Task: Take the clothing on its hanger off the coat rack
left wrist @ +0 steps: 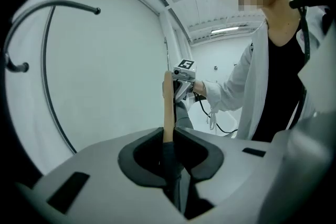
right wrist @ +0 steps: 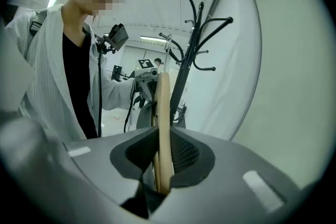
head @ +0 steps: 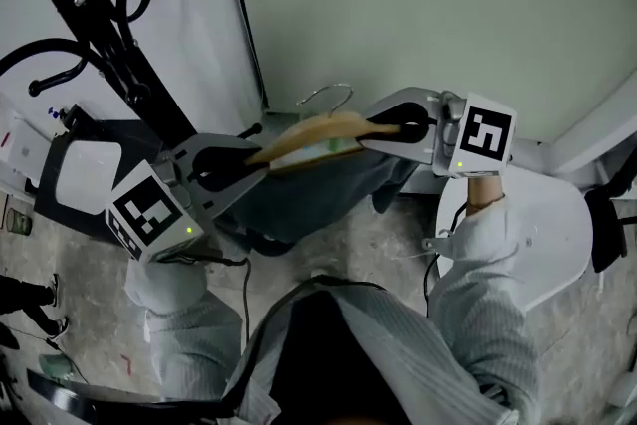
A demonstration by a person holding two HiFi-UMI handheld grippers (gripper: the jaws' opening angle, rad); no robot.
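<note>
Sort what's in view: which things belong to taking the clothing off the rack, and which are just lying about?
Job: coat rack, hanger, dark clothing, left gripper, right gripper, both shut on the hanger.
Lying about: white chair, black-framed seat.

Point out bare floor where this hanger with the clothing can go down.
Bare floor lies between the clothing on its hanger and the white rounded object at right, and again at lower right beyond it. The left is crowded: coat rack, white panel at its foot.
</note>
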